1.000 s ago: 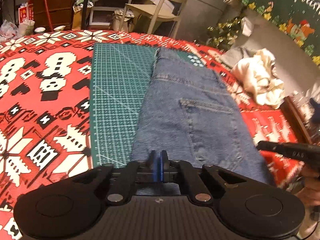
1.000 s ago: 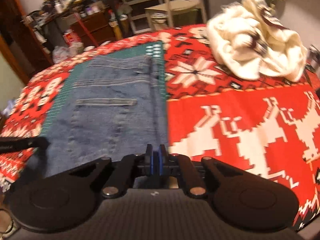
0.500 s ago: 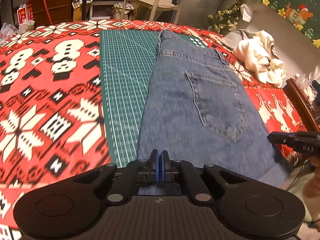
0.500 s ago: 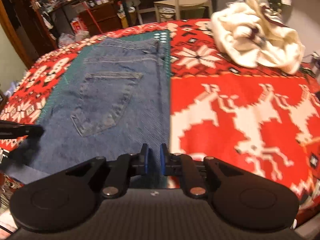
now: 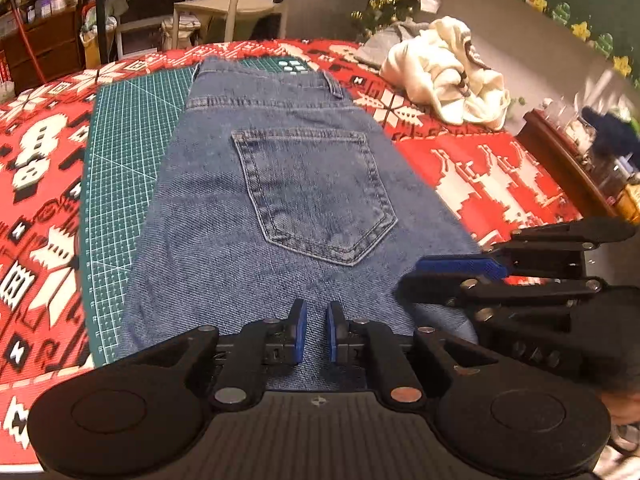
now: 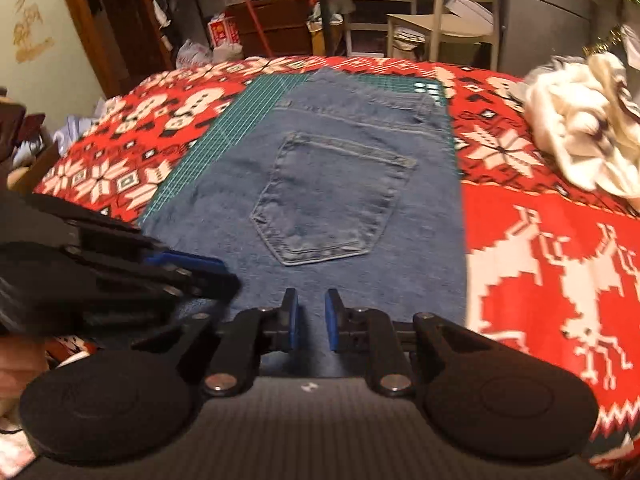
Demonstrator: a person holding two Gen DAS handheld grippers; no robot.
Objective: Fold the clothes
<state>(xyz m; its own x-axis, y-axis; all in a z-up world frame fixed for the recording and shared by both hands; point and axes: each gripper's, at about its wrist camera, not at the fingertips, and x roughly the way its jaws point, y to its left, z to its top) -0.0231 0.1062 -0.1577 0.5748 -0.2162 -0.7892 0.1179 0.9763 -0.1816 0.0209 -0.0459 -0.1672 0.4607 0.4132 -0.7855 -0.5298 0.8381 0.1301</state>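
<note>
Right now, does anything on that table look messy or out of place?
The jeans lie flat, but only partly on the green cutting mat; their right side runs off onto the red tablecloth. A crumpled white garment sits heaped at the far right, unfolded. Nothing looks spilled or damaged.

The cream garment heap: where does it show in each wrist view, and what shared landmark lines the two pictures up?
Left wrist view: cream garment heap lies upper right, beyond the jeans.
Right wrist view: the heap is at the right edge, partly cut off.
Shared landmark: the jeans' back pocket, near centre in both.
</note>
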